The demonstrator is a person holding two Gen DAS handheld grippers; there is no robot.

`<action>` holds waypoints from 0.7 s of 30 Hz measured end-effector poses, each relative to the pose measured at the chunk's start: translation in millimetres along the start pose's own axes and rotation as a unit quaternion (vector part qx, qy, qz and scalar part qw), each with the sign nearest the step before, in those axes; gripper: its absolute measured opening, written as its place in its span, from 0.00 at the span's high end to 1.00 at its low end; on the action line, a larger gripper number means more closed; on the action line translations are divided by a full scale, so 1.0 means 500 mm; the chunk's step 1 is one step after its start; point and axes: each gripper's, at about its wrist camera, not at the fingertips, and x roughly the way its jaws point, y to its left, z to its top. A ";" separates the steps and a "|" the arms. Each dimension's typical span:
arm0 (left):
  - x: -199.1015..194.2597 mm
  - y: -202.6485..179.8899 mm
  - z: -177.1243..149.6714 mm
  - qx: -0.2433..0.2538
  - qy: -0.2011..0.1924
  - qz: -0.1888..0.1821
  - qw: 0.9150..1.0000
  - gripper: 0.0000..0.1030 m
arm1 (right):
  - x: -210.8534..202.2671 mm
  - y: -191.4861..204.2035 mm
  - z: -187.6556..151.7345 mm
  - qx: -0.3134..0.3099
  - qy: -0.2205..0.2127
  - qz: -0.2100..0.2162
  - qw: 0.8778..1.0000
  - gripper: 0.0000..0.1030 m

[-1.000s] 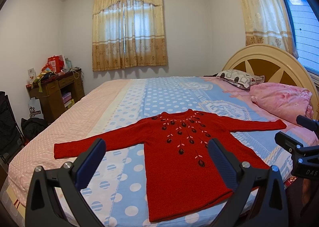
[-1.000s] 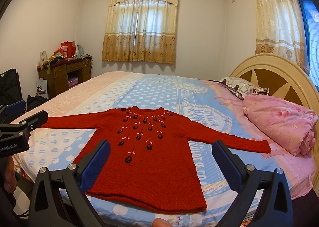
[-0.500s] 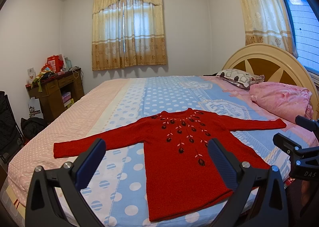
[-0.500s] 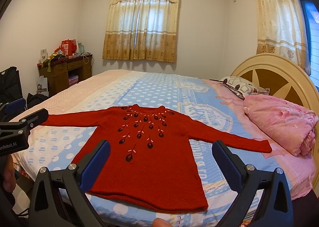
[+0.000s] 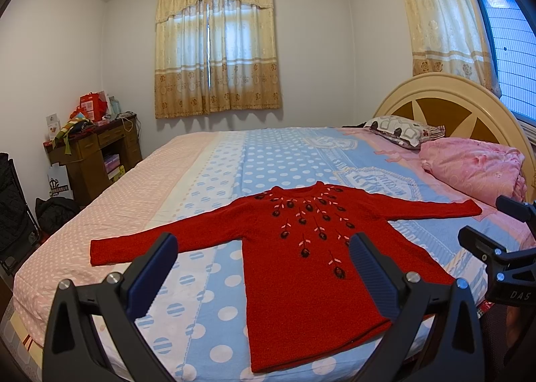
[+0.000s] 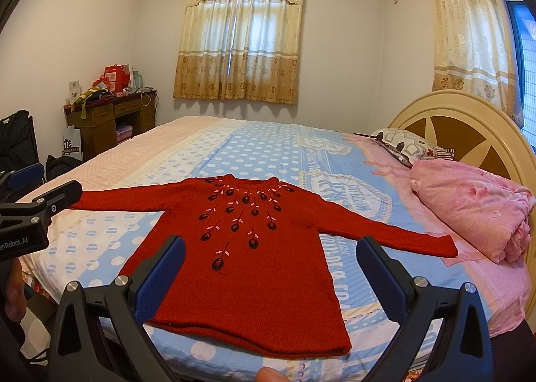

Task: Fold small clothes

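Note:
A small red knitted sweater (image 5: 301, 268) (image 6: 268, 281) with dark embroidered flowers lies flat, front up, on the bed (image 5: 268, 161) (image 6: 268, 150), both sleeves spread out sideways and its hem toward me. My left gripper (image 5: 261, 248) hovers open above the near bed edge, in front of the hem and left sleeve, holding nothing. Just as wide open, my right gripper (image 6: 271, 251) hangs over the hem, its blue pads (image 6: 160, 278) empty. Each gripper's body shows at the edge of the other's view.
A folded pink quilt (image 5: 475, 171) (image 6: 475, 207) and a patterned pillow (image 5: 402, 130) lie by the round headboard (image 6: 469, 134) on the right. A cluttered wooden desk (image 5: 93, 154) and dark bags (image 5: 16, 207) stand left of the bed. Curtained windows are behind.
Both views have shifted only slightly; the sweater lies as before and both grippers stay open.

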 end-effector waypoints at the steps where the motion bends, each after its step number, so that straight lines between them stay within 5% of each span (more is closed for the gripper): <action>1: 0.000 -0.002 0.000 0.000 0.000 0.000 1.000 0.00 | 0.000 -0.002 0.002 0.000 0.000 0.001 1.000 0.01; 21: 0.034 0.009 -0.041 0.000 0.021 -0.002 1.000 0.00 | 0.038 -0.002 -0.022 0.014 0.020 0.003 1.000 0.01</action>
